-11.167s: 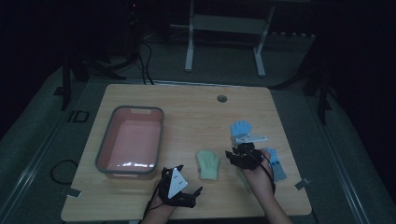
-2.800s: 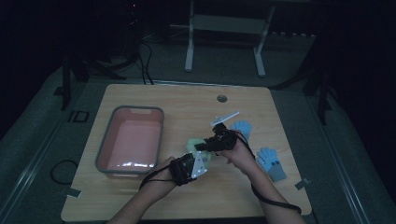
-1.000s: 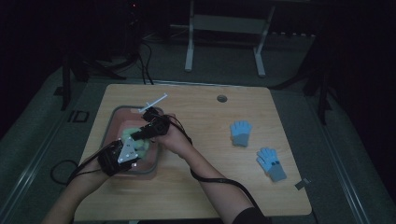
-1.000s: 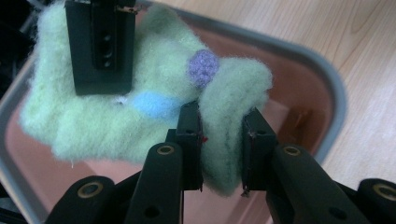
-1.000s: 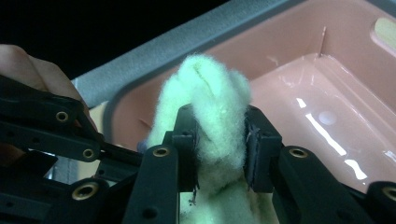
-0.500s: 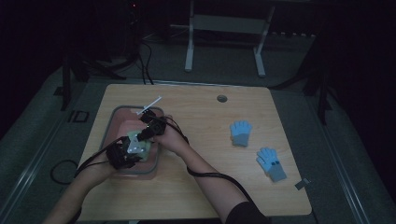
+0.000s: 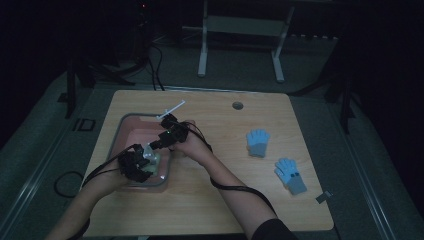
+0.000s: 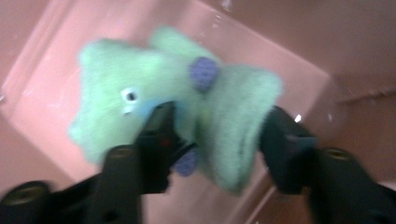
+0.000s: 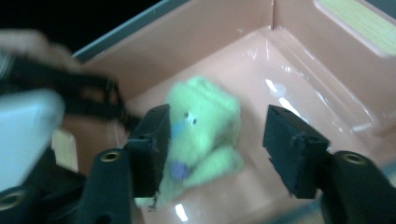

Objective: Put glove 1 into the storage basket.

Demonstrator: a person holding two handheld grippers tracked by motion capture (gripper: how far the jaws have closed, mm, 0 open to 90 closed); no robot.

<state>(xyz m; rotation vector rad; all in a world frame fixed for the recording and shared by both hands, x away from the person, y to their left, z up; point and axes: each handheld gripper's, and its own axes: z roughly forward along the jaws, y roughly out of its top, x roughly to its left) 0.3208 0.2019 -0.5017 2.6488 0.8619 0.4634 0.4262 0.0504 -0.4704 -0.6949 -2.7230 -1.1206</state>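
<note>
High view shows both grippers over the near end of the pink tub (image 7: 125, 131) at the table's left, where the green knitted glove (image 7: 154, 156) lies. Left gripper (image 8: 217, 135) has just been opening, its jaws parted around the glove's cuff (image 8: 233, 126); whether the pads touch it I cannot tell. Right gripper (image 9: 217, 140) has likewise just been opening, glove (image 9: 201, 130) loose between its spread jaws

Black two-jaw claws (image 7: 150, 159) with brass-coloured screws, trailing black cables, dark sleeve.
</note>
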